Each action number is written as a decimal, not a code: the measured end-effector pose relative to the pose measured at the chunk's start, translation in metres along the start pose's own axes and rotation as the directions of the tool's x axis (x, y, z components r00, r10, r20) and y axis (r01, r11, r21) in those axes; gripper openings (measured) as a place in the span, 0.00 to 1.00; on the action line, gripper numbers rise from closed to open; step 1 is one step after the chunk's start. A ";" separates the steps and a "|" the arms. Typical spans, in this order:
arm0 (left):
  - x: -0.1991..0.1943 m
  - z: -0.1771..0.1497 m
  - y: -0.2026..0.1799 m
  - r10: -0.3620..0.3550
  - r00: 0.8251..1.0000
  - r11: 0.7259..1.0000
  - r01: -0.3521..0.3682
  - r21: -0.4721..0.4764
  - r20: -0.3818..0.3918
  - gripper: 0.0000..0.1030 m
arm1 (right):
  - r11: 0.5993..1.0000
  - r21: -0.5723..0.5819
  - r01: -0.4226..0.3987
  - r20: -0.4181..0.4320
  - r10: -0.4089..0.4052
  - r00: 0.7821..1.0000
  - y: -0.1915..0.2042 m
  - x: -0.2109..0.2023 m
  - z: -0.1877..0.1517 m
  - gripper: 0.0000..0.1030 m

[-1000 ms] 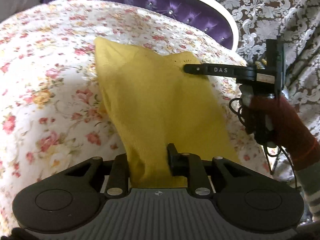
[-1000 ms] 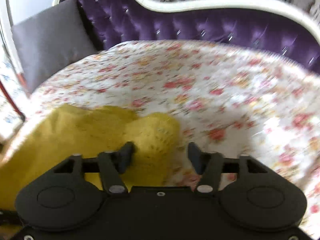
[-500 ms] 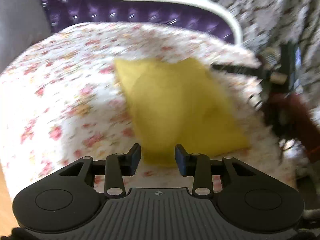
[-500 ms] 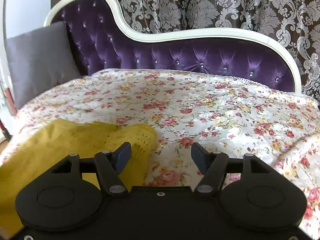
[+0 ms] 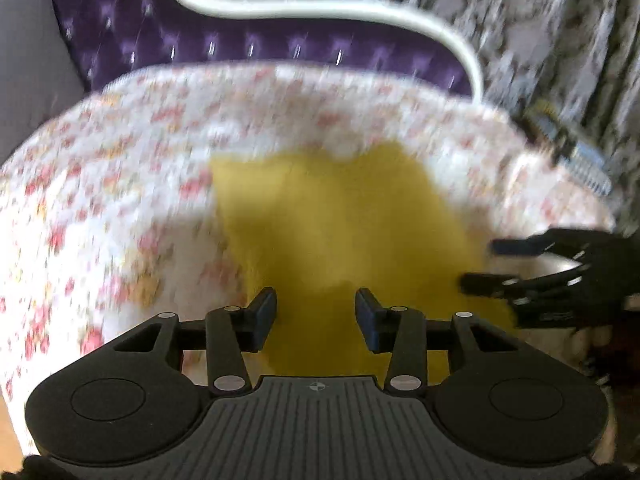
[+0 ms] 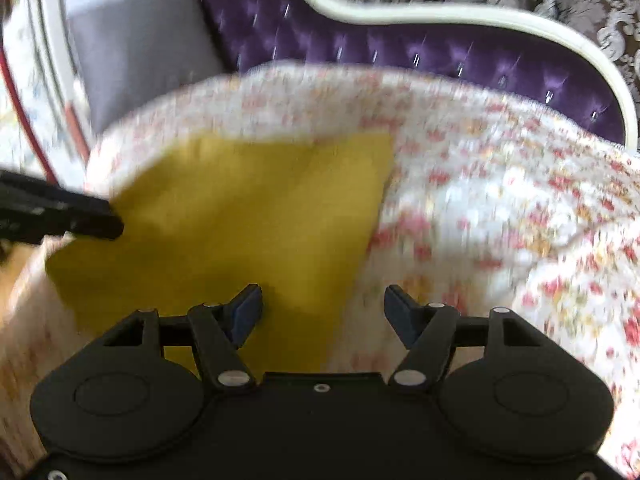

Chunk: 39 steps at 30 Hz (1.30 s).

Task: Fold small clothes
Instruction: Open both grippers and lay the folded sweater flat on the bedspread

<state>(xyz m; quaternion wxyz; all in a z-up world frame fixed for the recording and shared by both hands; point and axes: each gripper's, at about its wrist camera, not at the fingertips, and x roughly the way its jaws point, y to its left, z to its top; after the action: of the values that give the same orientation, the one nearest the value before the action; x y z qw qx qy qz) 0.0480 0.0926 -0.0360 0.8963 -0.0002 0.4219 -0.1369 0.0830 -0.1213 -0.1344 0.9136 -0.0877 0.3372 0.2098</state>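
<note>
We see a purple tufted sofa (image 5: pixel 240 48) with a white curved frame (image 6: pixel 440 14) filling the 12 o'clock part of both views, a patterned curtain (image 5: pixel 540 20) behind it and a grey cushion (image 6: pixel 140 52) at 10 o'clock. Over the seat lies a floral sheet (image 5: pixel 112 200), blurred in both pictures.

On the sheet lies the yellow cloth (image 5: pixel 340 220), spread flat, with no finger touching it that we can make out. In the left wrist view it runs from the centre down to 6 o'clock, passing beneath our left hand-held gripper (image 5: pixel 315 314). In the right wrist view the cloth (image 6: pixel 240 216) fills the 9 o'clock half, its straight edge slanting from 12 towards 6 o'clock.

Our left hand-held gripper has its fingers parted over the cloth, holding nothing. Our right hand-held gripper (image 6: pixel 323 314) is spread wider, also holding nothing; its left finger sits over the cloth, its right finger over the sheet. From the left wrist view the right hand-held gripper (image 5: pixel 496 264) shows at 3 o'clock, beside the cloth's edge.
</note>
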 end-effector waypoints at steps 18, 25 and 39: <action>0.078 0.085 0.019 0.150 0.985 0.986 -0.155 0.058 0.080 0.42 | 0.989 0.110 0.097 0.097 -0.108 0.989 -0.036 0.056 0.066 0.71; 0.088 0.077 0.041 0.148 0.988 0.989 -0.148 -0.017 0.040 0.50 | 0.969 0.242 0.054 0.063 -0.071 0.995 -0.060 0.073 0.055 0.88; -0.013 0.046 0.007 0.160 0.980 0.979 -0.142 -0.145 0.120 0.50 | 0.968 0.244 -0.064 0.134 0.032 0.991 -0.043 -0.029 0.041 1.00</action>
<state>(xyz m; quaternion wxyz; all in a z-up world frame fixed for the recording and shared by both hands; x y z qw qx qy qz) 0.0762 0.0973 0.0027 0.9277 -0.0381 0.3694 -0.0388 0.1058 -0.1574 -0.0839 0.9319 0.0487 0.3031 0.1933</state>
